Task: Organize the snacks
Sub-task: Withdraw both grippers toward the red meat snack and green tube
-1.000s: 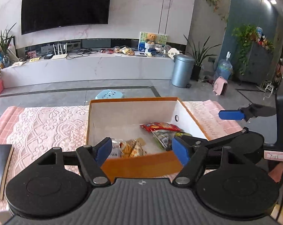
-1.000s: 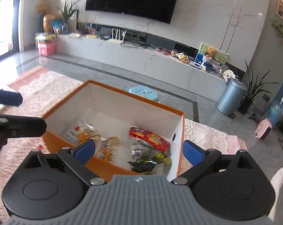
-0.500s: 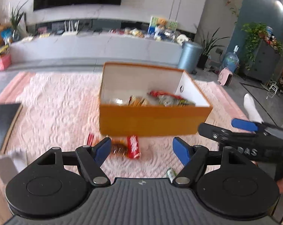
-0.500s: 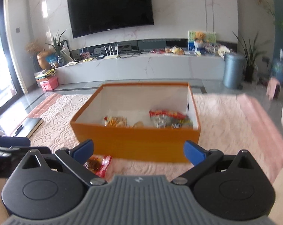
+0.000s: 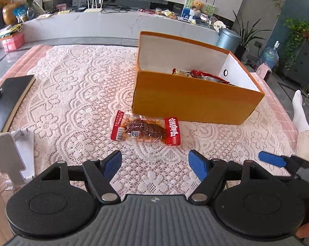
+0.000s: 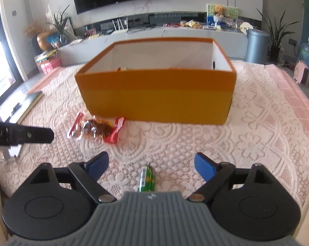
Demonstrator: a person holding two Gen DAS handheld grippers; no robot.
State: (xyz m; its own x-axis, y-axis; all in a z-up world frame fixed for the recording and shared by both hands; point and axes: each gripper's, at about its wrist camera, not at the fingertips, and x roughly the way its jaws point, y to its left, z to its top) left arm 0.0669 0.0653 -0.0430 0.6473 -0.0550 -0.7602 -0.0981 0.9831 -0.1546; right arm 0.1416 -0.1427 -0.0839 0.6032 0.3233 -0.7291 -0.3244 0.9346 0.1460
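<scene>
The orange box (image 5: 197,104) is sitting on a lace-covered bench (image 5: 72,94), already holding several snack packets (image 5: 201,75). A red-ended packet (image 5: 145,131) of brown food is lying on the lace just in front of the box's near wall, close to its left corner. The left gripper (image 5: 155,163) is hovering nearer the camera than this packet, its jaws spread wide with nothing between them. The right gripper (image 6: 151,163) is pointing toward the box; its jaws are closing, and a small green packet (image 6: 147,178) is lying on the lace between them, with neither blue pad touching it. A black notebook (image 5: 8,100) is resting at the bench's left edge.
</scene>
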